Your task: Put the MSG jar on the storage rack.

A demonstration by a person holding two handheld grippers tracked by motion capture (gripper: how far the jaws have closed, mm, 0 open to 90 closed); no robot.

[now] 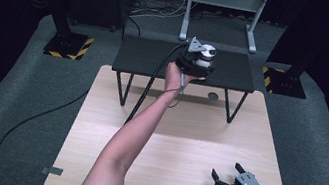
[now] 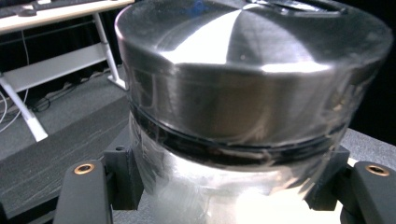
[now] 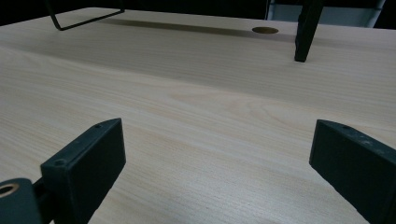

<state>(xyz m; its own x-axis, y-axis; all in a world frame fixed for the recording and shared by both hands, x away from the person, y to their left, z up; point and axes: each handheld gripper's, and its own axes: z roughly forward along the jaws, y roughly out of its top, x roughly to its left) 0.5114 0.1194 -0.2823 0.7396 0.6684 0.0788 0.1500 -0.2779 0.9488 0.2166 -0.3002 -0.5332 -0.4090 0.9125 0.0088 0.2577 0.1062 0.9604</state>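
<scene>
A shiny metal canister with a black band around its middle sits in my left gripper, over the black raised shelf at the back of the table. In the left gripper view the canister rises close up, and my left gripper is shut on its lower body, one pad on each side. Whether it rests on the shelf I cannot tell. My right gripper stands open low over the wooden table near its front right corner. Nothing lies between its jaws.
The shelf stands on thin black legs over the table's far part. A round cable hole lies under it. A cable trails off the table's left side onto grey carpet. A white metal frame stands behind.
</scene>
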